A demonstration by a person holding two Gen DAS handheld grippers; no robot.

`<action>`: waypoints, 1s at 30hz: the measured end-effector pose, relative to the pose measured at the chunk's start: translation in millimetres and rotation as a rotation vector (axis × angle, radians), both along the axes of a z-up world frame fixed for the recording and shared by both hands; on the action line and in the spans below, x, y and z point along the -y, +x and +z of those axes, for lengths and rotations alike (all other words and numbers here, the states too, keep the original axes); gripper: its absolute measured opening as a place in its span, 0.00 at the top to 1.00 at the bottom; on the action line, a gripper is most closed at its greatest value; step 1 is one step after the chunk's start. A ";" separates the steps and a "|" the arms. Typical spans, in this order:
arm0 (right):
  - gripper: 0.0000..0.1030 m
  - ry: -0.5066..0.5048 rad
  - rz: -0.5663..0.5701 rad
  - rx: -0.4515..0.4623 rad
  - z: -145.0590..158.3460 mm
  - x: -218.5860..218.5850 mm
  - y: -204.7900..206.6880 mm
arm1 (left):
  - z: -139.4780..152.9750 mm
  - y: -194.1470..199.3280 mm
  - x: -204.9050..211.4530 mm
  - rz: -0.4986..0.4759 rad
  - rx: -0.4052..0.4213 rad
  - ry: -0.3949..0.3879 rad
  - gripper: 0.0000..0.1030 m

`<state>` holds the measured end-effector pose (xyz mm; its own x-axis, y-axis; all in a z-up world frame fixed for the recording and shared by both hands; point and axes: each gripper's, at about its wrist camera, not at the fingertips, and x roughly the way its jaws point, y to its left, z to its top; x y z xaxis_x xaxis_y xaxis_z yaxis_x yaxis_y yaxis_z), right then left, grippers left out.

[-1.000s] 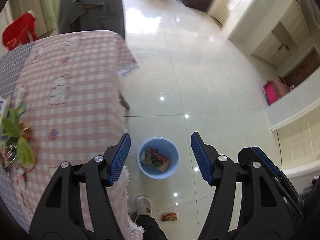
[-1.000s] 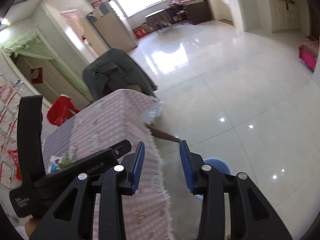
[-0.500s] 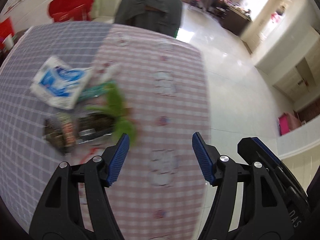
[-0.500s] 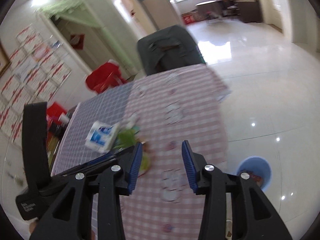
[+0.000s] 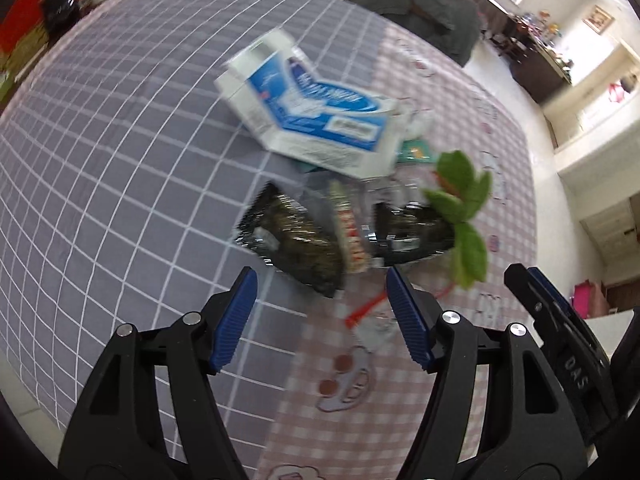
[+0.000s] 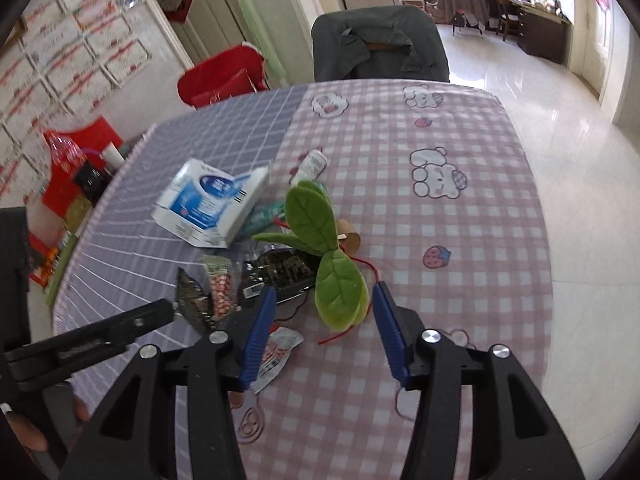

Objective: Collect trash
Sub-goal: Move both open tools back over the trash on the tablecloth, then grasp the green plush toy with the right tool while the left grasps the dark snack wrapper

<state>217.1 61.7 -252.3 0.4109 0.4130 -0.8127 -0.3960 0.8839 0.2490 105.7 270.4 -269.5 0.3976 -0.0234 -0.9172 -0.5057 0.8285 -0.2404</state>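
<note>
A pile of trash lies on the checked tablecloth (image 5: 120,160): a blue-and-white carton (image 5: 312,116), two dark snack wrappers (image 5: 292,240) (image 5: 408,224), green leaves (image 5: 460,200) and a red string (image 5: 364,310). My left gripper (image 5: 320,284) hangs open just short of the nearer dark wrapper, holding nothing. In the right wrist view the carton (image 6: 212,200) sits far left, and the green leaves (image 6: 320,240) reach in between the tips of my right gripper (image 6: 323,296). Its jaws are opening and the pads are off the leaf. A small white wrapper (image 6: 276,354) lies by its left finger.
A white bottle (image 6: 310,166) and a cardboard roll (image 6: 348,236) lie in the pile. A chair draped with a grey jacket (image 6: 380,44) stands behind the table, a red bag (image 6: 224,76) beside it. Red boxes (image 6: 76,168) crowd the left edge. Tiled floor (image 6: 580,140) lies to the right.
Both views swung from the floor and the blue bin over to the table; the trash pile now lies just ahead of both grippers. The right jaws have widened.
</note>
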 end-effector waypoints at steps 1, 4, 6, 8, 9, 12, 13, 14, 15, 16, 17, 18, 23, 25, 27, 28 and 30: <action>0.50 -0.009 0.007 0.003 -3.6 -3.1 3.0 | -3.6 0.3 -3.5 0.006 -0.002 -0.004 0.35; 0.45 -0.026 0.019 0.017 -12.2 -10.5 10.4 | -17.3 5.2 -9.4 0.023 -0.020 -0.023 0.35; 0.45 -0.045 0.022 0.023 -17.7 -13.6 17.1 | -25.5 10.9 -8.0 0.020 -0.024 -0.028 0.35; 0.45 -0.042 0.028 0.011 -24.4 -15.6 23.6 | -32.3 16.2 -7.2 0.019 -0.032 -0.027 0.35; 0.45 -0.048 0.028 0.003 -28.8 -16.7 26.5 | -35.3 18.9 -7.9 0.021 -0.033 -0.033 0.35; 0.61 -0.035 0.044 -0.029 -37.6 -17.5 31.2 | -39.5 24.0 -10.3 0.031 -0.030 -0.042 0.36; 0.69 -0.030 0.048 -0.036 -39.1 -17.5 31.2 | -40.3 25.0 -11.1 0.028 -0.025 -0.045 0.36; 0.78 -0.026 0.049 -0.040 -39.6 -17.5 31.3 | -41.5 26.0 -11.6 0.026 -0.024 -0.045 0.37; 0.84 -0.020 0.051 -0.039 -38.9 -17.2 31.1 | -42.7 27.6 -12.2 0.022 -0.024 -0.046 0.47; 0.86 -0.013 0.056 -0.038 -37.2 -16.9 30.6 | -43.9 29.8 -13.1 0.020 -0.026 -0.052 0.56; 0.90 -0.011 0.058 -0.034 -35.3 -17.2 30.0 | -45.2 30.6 -14.4 0.025 -0.028 -0.057 0.56; 0.91 -0.004 0.064 -0.027 -31.6 -16.9 28.7 | -45.2 30.3 -15.2 0.026 -0.022 -0.061 0.60; 0.93 0.039 0.078 -0.019 -18.5 -15.4 21.9 | -35.7 23.9 -14.1 0.032 0.007 -0.040 0.73; 0.94 0.059 0.079 -0.010 -11.6 -13.2 18.3 | -28.5 20.5 -13.8 0.048 0.021 -0.029 0.75; 0.94 0.079 0.083 -0.002 -3.7 -11.0 14.4 | -16.0 15.0 -13.3 0.071 0.049 -0.005 0.78; 0.94 0.089 0.085 0.003 0.4 -9.5 12.8 | -11.0 13.3 -12.8 0.076 0.059 0.009 0.80; 0.94 0.108 0.088 0.009 7.7 -6.4 10.1 | 5.1 7.6 -10.6 0.091 0.091 0.047 0.81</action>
<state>227.2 68.1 -244.7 0.3761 0.5325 -0.7583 -0.4738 0.8138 0.3365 113.4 280.9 -264.4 0.4778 0.0583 -0.8765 -0.5570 0.7917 -0.2509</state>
